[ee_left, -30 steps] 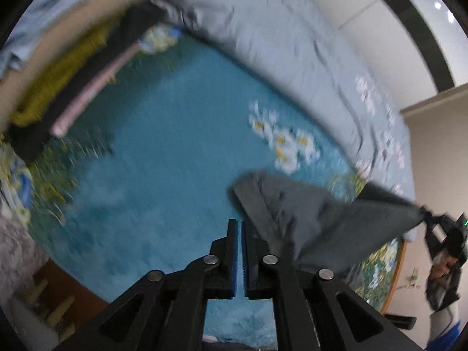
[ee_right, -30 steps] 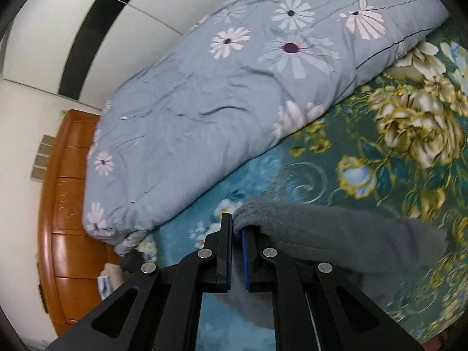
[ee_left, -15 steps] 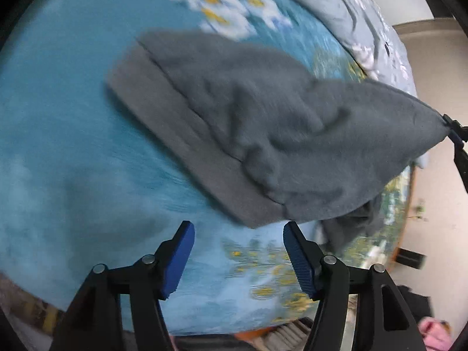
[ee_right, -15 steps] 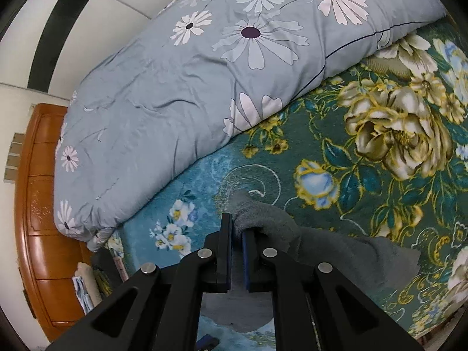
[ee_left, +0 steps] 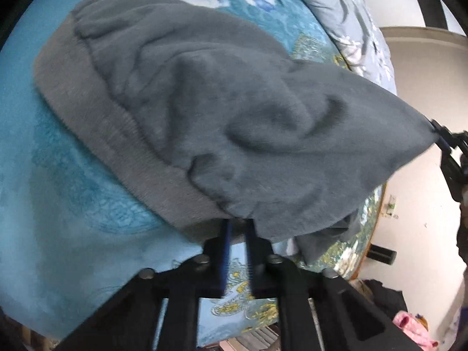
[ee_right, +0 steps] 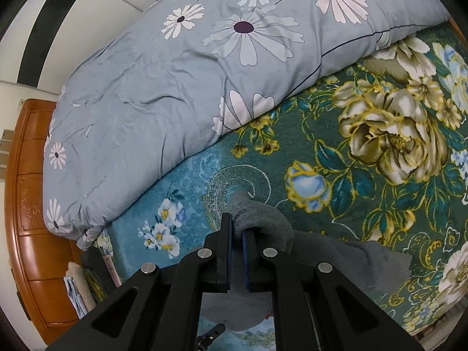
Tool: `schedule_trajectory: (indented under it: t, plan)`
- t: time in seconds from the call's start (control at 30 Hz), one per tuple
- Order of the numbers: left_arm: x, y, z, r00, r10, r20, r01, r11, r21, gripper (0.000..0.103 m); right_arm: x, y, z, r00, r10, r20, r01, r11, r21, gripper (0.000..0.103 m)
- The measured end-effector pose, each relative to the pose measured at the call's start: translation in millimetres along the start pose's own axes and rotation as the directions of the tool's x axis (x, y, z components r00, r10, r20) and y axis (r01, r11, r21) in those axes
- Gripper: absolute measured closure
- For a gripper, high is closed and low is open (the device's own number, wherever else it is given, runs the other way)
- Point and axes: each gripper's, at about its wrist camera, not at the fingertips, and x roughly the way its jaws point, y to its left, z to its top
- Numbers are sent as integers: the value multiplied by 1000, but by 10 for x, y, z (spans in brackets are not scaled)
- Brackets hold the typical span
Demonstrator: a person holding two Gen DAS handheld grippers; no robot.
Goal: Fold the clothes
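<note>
- Looking through the left wrist view, we see the grey garment (ee_left: 204,111) spread over the blue floral bedspread (ee_left: 58,204), its ribbed hem band running down toward us. Our left gripper (ee_left: 237,225) has its jaws clenched on the near corner of that hem, the cloth bunching right over the blue pads. At the far right edge, the cloth is drawn to a point where the right gripper (ee_left: 444,140) pinches it, so the piece hangs taut between our two hands.
- Turning to the right wrist view, we see the right gripper (ee_right: 237,234) clamped on a rolled fold of the same grey garment (ee_right: 263,219), which curls over the right-hand finger and trails down below the tool onto the bedspread (ee_right: 351,175). A grey daisy-print duvet (ee_right: 175,73) lies heaped along the far side, against a wooden headboard (ee_right: 29,204).
- We judge this to be the step of securing two corners before laying the piece flat. Next we need to lift both hands together, keep the cloth taut, and settle it smoothly on open bedspread, clear of the duvet.
</note>
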Motion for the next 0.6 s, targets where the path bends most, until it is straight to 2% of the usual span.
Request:
schedule_trajectory:
  t: [0.07, 0.23, 0.3, 0.33, 0.37, 0.47, 0.6]
  plan:
    - [-45, -54, 26, 1000, 4, 0, -4, 1000, 10, 103, 28, 29, 15, 1000, 0, -1, 0, 1000, -5, 97]
    - [-325, 9, -4, 999, 28, 33, -27, 1000, -6, 100, 84, 73, 41, 1000, 0, -11, 0, 1000, -24, 97]
    - [-356, 111, -28, 997, 56, 47, -54, 998, -28, 81, 107, 67, 44, 1000, -2, -15, 2, 1000, -23, 97]
    - [-358, 160, -31, 997, 61, 46, -59, 997, -41, 56, 118, 63, 43, 1000, -1, -17, 1, 1000, -20, 97]
    - [-327, 224, -44, 998, 60, 36, -58, 997, -57, 43, 128, 62, 39, 1000, -1, -18, 0, 1000, -17, 97]
    - [-249, 323, -50, 998, 57, 21, -55, 996, -77, 42, 153, 74, 36, 1000, -8, -23, 7, 1000, -21, 97]
    - [-96, 355, -56, 1000, 14, -5, -14, 998, -67, 40, 163, 84, 38, 999, -26, -34, 25, 999, -33, 97]
